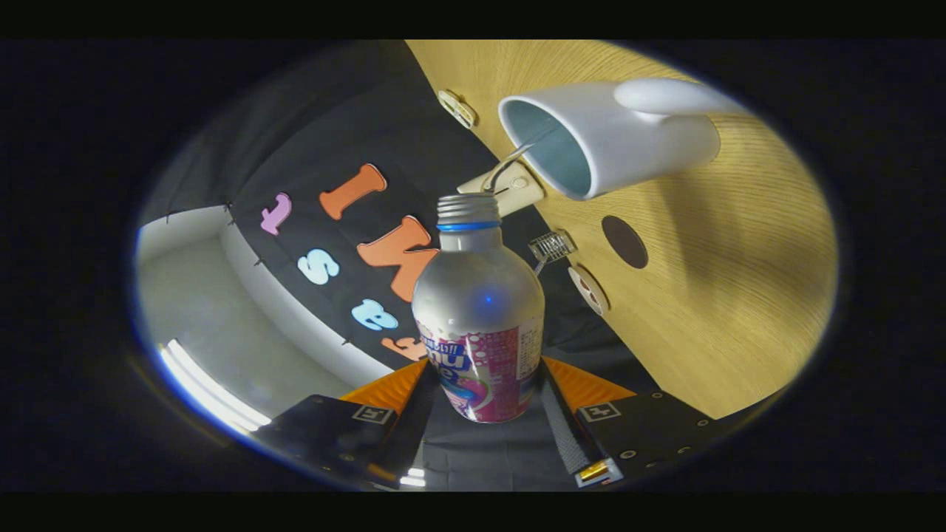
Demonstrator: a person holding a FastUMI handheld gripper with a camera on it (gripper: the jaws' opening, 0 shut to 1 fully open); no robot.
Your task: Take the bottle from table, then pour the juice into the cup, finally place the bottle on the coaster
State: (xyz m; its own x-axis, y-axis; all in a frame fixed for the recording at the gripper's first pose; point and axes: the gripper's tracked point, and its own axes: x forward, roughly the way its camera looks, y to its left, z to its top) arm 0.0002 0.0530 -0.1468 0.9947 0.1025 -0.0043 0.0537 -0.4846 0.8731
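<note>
The bottle (pixel 479 310) is being gripped at its labelled body between both fingers of the gripper (pixel 484 403), its uncapped mouth pointing ahead. The white cup (pixel 606 140) is being seen on the wooden table (pixel 732 295) at one o'clock of the bottle's mouth, with the dark round coaster (pixel 624 241) at three o'clock.

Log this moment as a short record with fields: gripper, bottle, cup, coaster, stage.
gripper: gripper shut on the bottle, one finger on each side of its labelled lower body
bottle: bottle uncapped, tipped with the view, mouth toward the cup
cup: white cup on the wooden table, beyond the bottle's mouth
coaster: dark round coaster on the table beside the cup, bare
stage: no juice seen flowing
</note>
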